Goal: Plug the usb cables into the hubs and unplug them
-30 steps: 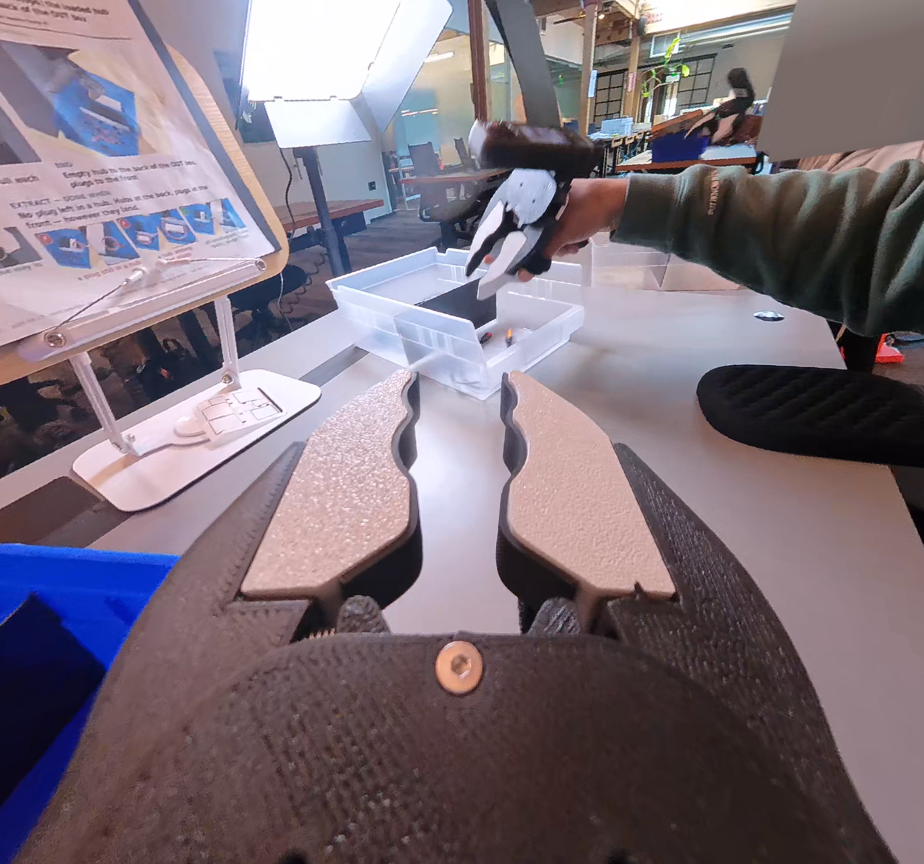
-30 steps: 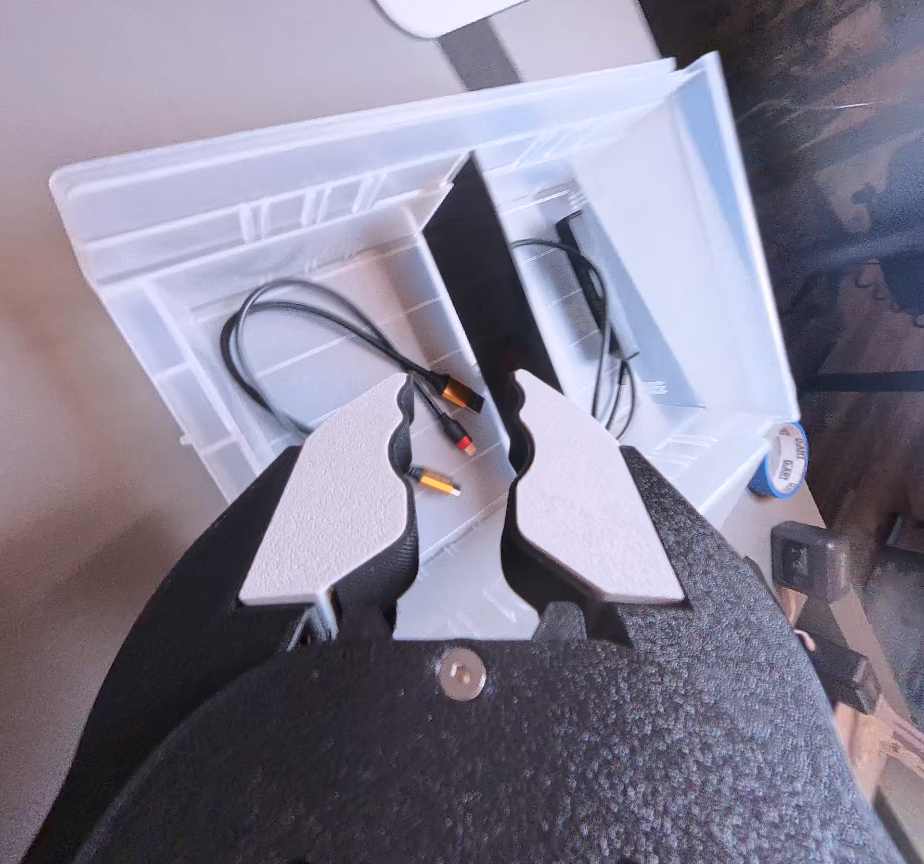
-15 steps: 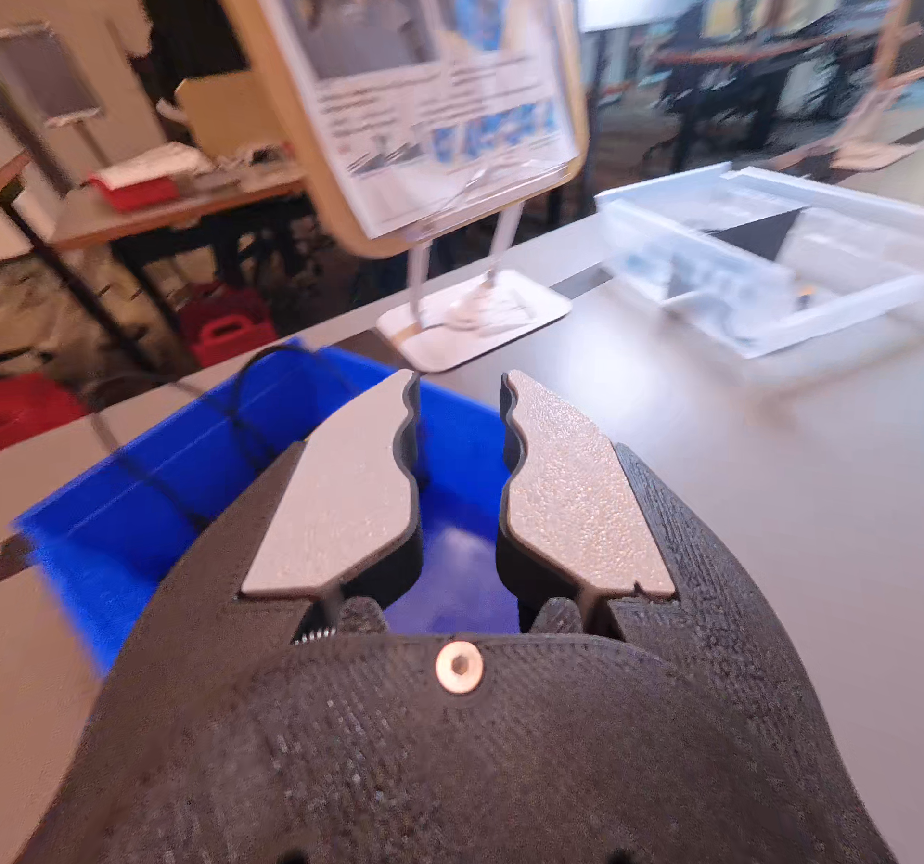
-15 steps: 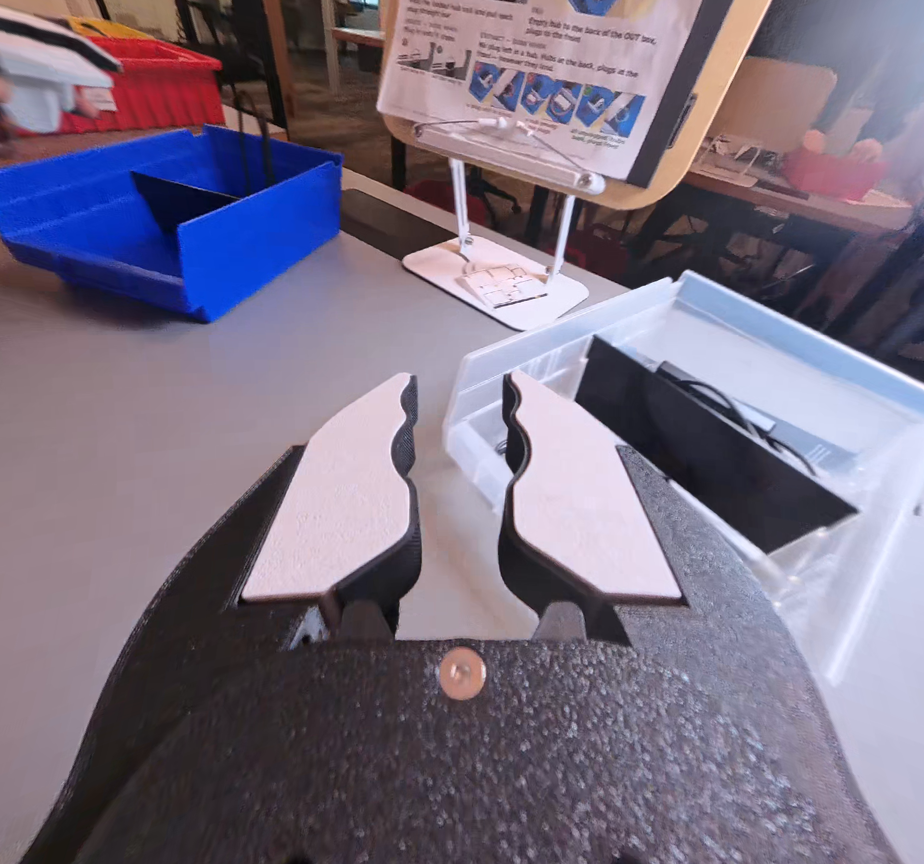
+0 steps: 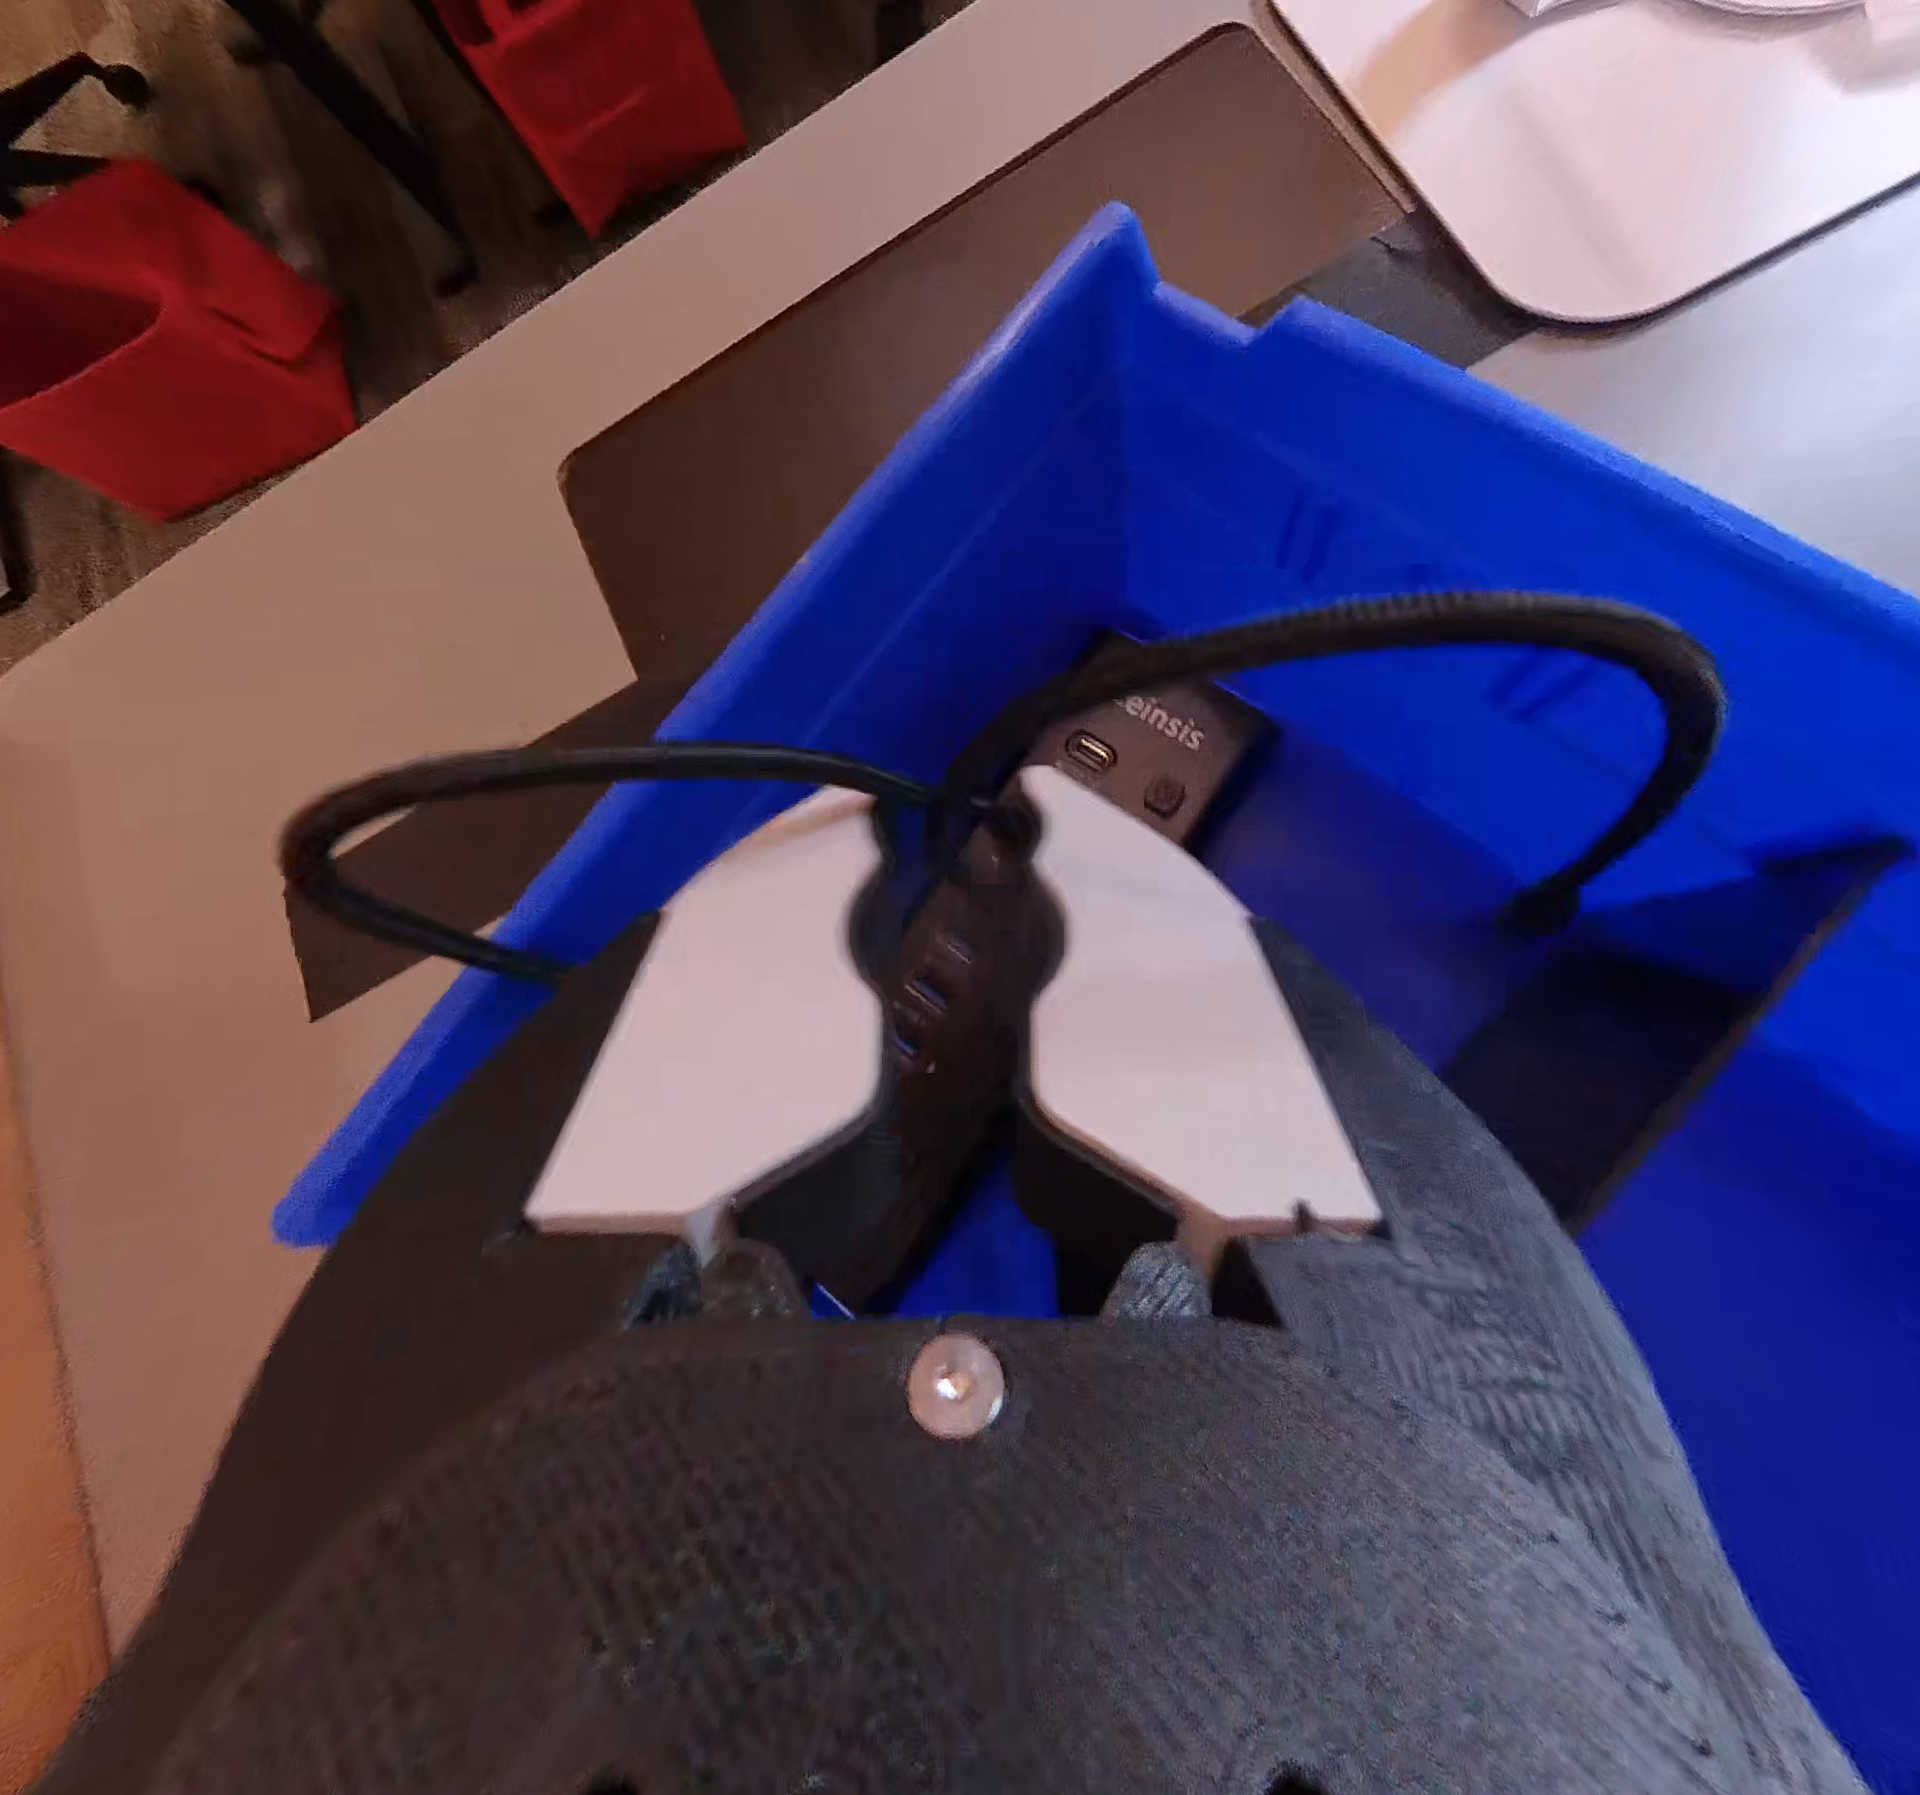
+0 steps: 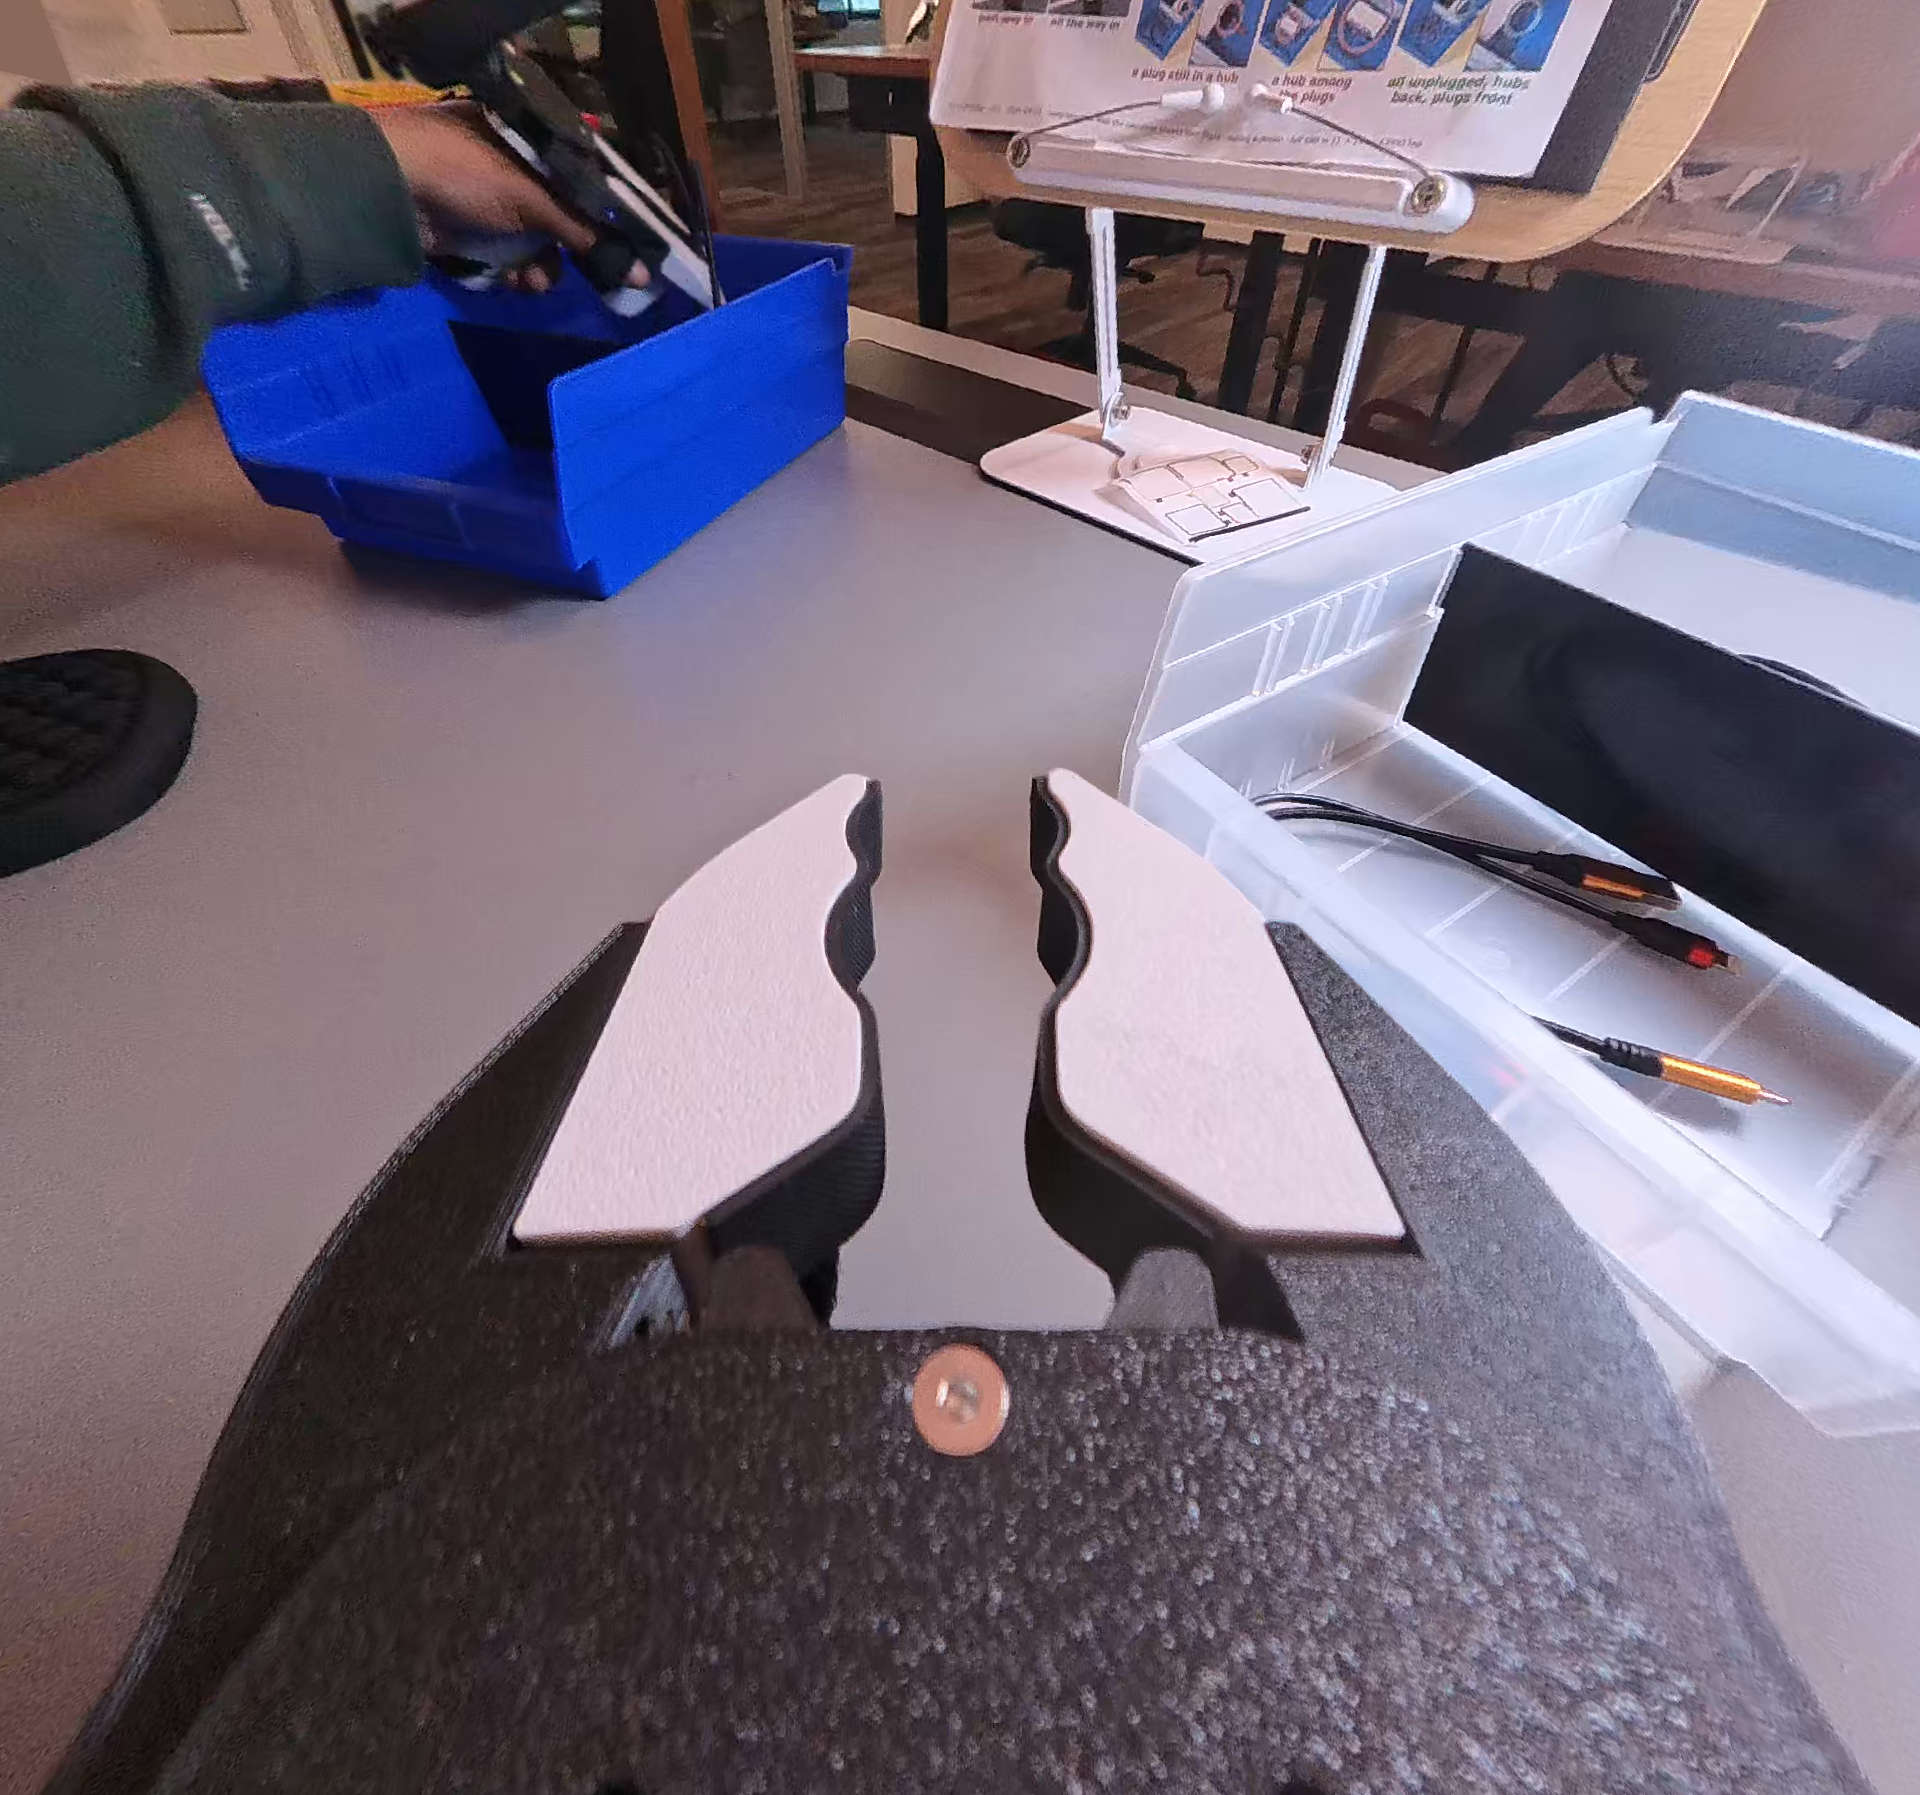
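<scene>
Left wrist view. Your left gripper [image 5: 956,810] reaches down into the blue bin [image 5: 1351,498], which sits at the desk's [image 5: 312,623] far edge. A black USB hub [image 5: 945,976] lies lengthwise in the gap between the two fingers; the picture is blurred there, so you cannot tell whether they clamp it or only straddle it. A second hub [image 5: 1153,758] rests in the bin's far corner. Black braided cables [image 5: 1455,623] arch out of that corner, one looping over the bin's left wall. A black divider [image 5: 1704,1007] crosses the bin to the right. The white stand base [image 5: 1558,145] sits at the desk's far edge, just beyond the bin. Red bags [image 5: 582,52] stand on the floor beyond the desk.

Right wrist view. Your right gripper [image 6: 956,810] hovers over bare desk, fingers apart, holding nothing. The clear bin [image 6: 1299,644] sits just to its right; its near compartment holds cables with orange and red plugs [image 6: 1621,883], and a black divider [image 6: 1662,748] closes off the back. Only this view shows the instruction sheet [image 6: 1299,0] on its stand, the sleeve [image 6: 156,218] reaching to the blue bin at the desk's far left, and a black pad [image 6: 73,748] at the left edge.
</scene>
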A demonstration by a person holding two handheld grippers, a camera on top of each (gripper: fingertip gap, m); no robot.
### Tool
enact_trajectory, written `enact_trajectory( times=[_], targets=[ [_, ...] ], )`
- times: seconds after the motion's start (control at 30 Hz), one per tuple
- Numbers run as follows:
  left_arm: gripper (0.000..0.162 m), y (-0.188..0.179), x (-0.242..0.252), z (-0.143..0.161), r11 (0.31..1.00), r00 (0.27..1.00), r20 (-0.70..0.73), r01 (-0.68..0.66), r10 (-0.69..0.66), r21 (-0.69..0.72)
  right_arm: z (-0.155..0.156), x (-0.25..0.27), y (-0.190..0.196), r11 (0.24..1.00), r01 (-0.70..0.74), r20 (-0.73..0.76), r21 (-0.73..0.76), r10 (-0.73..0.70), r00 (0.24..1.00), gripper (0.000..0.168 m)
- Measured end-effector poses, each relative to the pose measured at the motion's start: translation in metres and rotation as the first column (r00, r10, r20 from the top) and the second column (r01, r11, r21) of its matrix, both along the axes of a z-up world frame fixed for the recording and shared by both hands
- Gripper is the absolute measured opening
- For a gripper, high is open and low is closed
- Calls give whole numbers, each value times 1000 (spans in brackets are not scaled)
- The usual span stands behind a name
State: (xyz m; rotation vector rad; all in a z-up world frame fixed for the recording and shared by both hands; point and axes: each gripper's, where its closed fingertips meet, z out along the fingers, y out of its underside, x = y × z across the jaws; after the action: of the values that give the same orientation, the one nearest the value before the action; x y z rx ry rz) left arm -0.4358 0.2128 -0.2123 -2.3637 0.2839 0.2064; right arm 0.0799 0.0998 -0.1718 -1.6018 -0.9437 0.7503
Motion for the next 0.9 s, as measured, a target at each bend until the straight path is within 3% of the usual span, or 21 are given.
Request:
enact_trajectory(
  times=[0.07, 0.17, 0.37, 0.5, 0.6, 0.73, 0.83, 0.9],
  targets=[
    [7, 4, 2, 1, 1000, 1000, -11, 21, -21, -16, -2, 1, -4, 1000, -5, 23, 9, 5, 1000, 28],
    [5, -2, 10, 21, 998, 998, -20, 53, -53, 17, -6, 5, -7, 999, -12, 65, 35, 9, 998, 27],
    [4, -31, 45, 127, 956, 990, -26, 141, -139, 256, -5, -6, -10, 998, -68, 30, 7, 68, 997, 26],
    [4, -64, 110, 209, 861, 952, -49, 294, -301, 414, 11, -26, -22, 989, -149, -9, 28, 149, 989, 26],
    [5, -94, 181, 250, 746, 880, -69, 438, -470, 502, 28, -48, -37, 968, -250, -71, 26, 251, 965, 28],
    [5, -134, 282, 263, 581, 717, 5, 560, -697, 591, 54, -76, -55, 915, -403, -242, -14, 388, 889, 45],
    [5, -161, 351, 246, 494, 576, 98, 587, -812, 641, 79, -88, -69, 887, -462, -399, 12, 427, 811, 74],
    [4, -176, 391, 227, 466, 498, 161, 583, -852, 665, 94, -90, -81, 890, -444, -434, 103, 442, 785, 84]
  ],
)
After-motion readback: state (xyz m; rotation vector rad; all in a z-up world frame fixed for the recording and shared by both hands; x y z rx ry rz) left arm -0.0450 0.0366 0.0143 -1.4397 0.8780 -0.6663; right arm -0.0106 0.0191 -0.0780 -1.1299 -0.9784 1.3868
